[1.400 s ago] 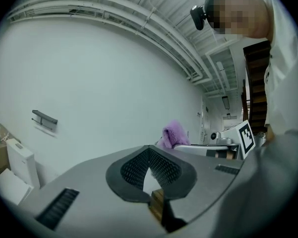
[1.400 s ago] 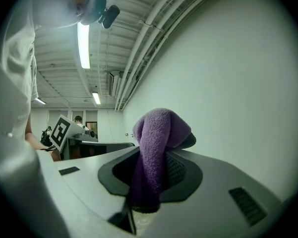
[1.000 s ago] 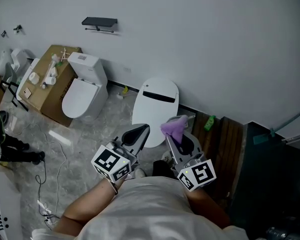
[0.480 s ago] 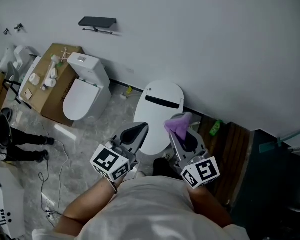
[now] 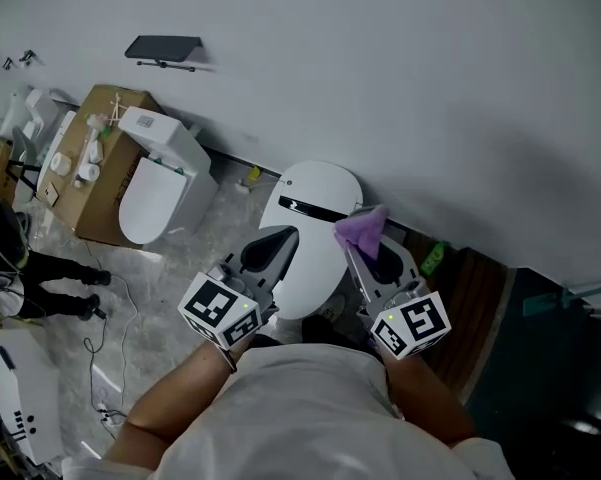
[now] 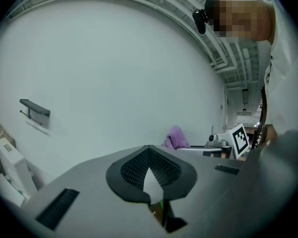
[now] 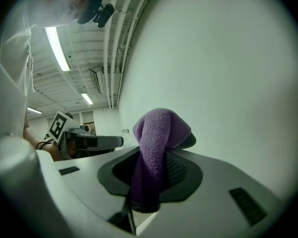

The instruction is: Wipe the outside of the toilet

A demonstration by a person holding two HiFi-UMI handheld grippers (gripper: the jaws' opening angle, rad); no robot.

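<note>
A white toilet (image 5: 306,230) with its lid down stands against the wall, just ahead of both grippers in the head view. My right gripper (image 5: 366,238) is shut on a purple cloth (image 5: 361,229), held above the toilet's right side. In the right gripper view the cloth (image 7: 157,139) bulges out from between the jaws of the right gripper (image 7: 156,170). My left gripper (image 5: 273,248) hovers over the toilet's left front, shut with nothing in it. The left gripper view faces the bare wall past the left gripper (image 6: 149,151), with the cloth (image 6: 176,137) off to the right.
A second white toilet (image 5: 152,180) and a cardboard box (image 5: 77,180) carrying small items stand at the left. A dark shelf (image 5: 163,47) hangs on the wall. A wooden slatted platform (image 5: 472,303) and a green bottle (image 5: 435,259) lie right of the toilet. Cables trail on the floor.
Both grippers have come closer to the toilet and the wall, the cloth still held. The toilet now lies directly under them in the head view.
</note>
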